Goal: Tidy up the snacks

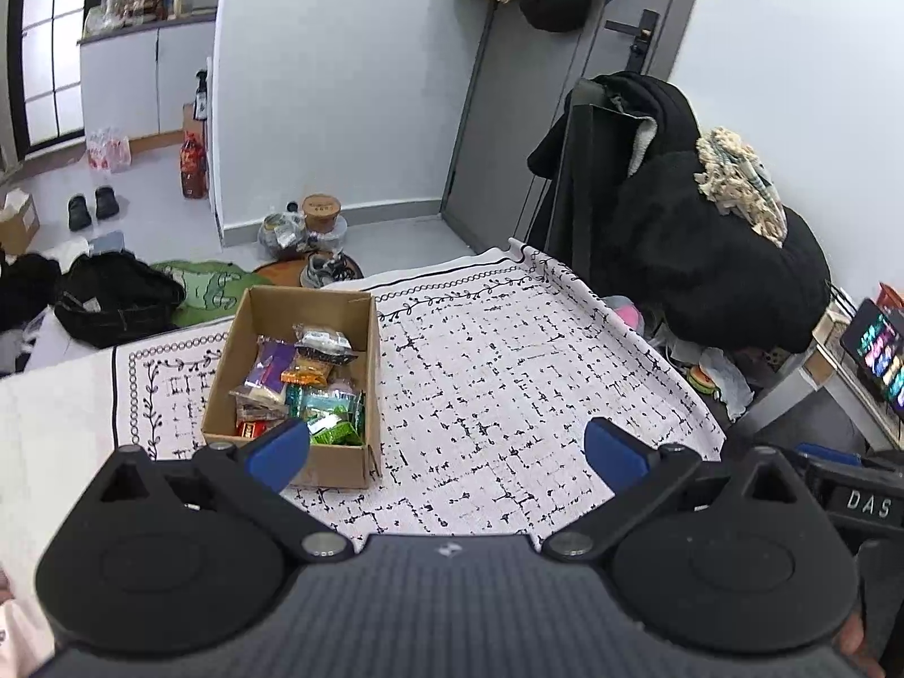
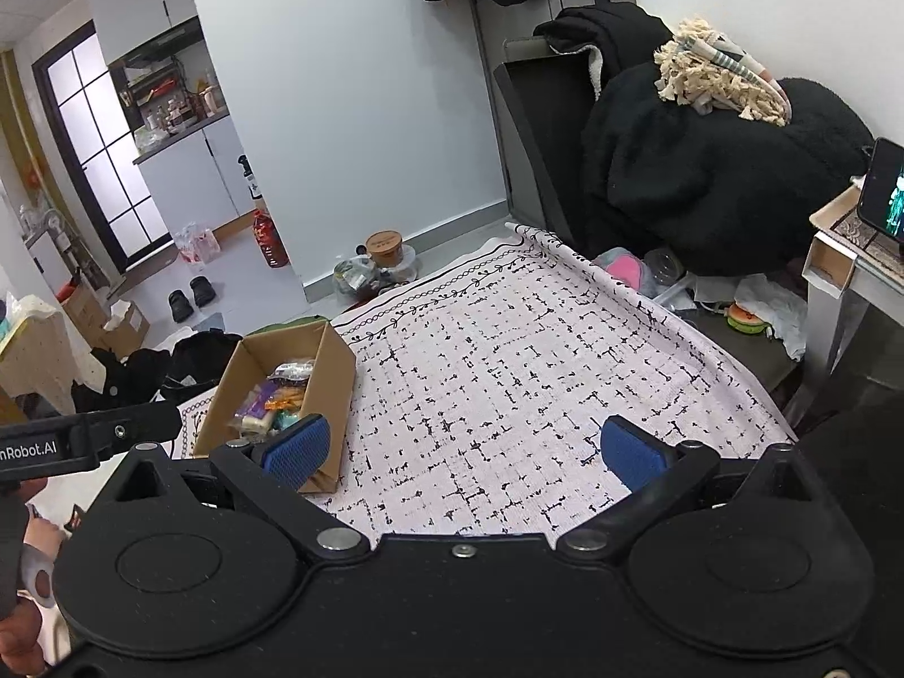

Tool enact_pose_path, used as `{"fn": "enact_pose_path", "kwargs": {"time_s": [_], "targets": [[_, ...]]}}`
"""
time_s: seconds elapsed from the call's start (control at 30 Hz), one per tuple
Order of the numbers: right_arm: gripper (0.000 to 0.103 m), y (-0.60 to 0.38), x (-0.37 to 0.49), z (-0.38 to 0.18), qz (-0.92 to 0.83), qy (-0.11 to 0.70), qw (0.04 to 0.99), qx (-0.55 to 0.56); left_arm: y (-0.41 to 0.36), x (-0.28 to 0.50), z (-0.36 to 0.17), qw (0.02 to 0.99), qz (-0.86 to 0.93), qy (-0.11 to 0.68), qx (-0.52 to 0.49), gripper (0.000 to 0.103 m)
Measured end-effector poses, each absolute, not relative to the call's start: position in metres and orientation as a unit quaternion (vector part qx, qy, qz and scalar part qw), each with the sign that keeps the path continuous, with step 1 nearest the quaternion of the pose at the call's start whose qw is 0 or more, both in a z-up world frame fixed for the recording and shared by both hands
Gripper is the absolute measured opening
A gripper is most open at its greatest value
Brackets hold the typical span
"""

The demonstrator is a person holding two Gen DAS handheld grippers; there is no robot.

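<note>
A brown cardboard box (image 1: pixel 344 333) stands on the patterned cloth (image 1: pixel 497 373), left of centre. It holds several snack packets (image 1: pixel 299 390) in purple, orange, teal, green and red. My left gripper (image 1: pixel 446 455) is open and empty, held above the cloth, its left pad over the box's near corner. In the right wrist view the box (image 2: pixel 330 384) with the snack packets (image 2: pixel 271 401) is at the left. My right gripper (image 2: pixel 463 452) is open and empty above the cloth (image 2: pixel 508 373), to the right of the box.
A chair heaped with black coats (image 1: pixel 695 237) stands past the cloth's right edge. A side table with a lit phone (image 2: pixel 887 198) is at the far right. Clothes, shoes and bottles (image 1: pixel 192 166) lie on the floor beyond the box. The left gripper's body (image 2: pixel 85 435) shows at the right view's left edge.
</note>
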State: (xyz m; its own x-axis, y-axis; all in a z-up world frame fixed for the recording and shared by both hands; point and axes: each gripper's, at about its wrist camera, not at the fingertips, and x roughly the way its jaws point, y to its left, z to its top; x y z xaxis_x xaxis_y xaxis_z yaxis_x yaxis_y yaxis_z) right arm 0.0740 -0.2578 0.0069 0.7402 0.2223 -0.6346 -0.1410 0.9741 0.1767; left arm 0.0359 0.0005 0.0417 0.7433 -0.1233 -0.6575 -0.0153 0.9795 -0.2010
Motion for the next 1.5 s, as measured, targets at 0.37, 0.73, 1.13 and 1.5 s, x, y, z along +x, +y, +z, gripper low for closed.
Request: {"fn": "enact_pose_path", "kwargs": {"time_s": [0.37,0.73,1.13,1.5], "targets": [[0.103,-0.247,0.068,-0.003,0.09,0.364,0.926,0.048,0.005,0.017,0.031,0.93,-0.017,0.361,-0.071,0.103],[0.103,-0.237,0.063,-0.002,0.105,0.362,0.926,0.03,0.004,0.014,0.028,0.93,-0.025,0.362,-0.06,0.103],[0.103,-0.236,0.064,-0.003,0.101,0.365,0.925,0.03,0.002,0.012,0.028,0.929,-0.024,0.364,-0.054,0.103],[0.103,-0.235,0.064,-0.004,0.101,0.367,0.925,0.026,0.005,0.013,0.027,0.928,-0.024,0.367,-0.056,0.103]]}}
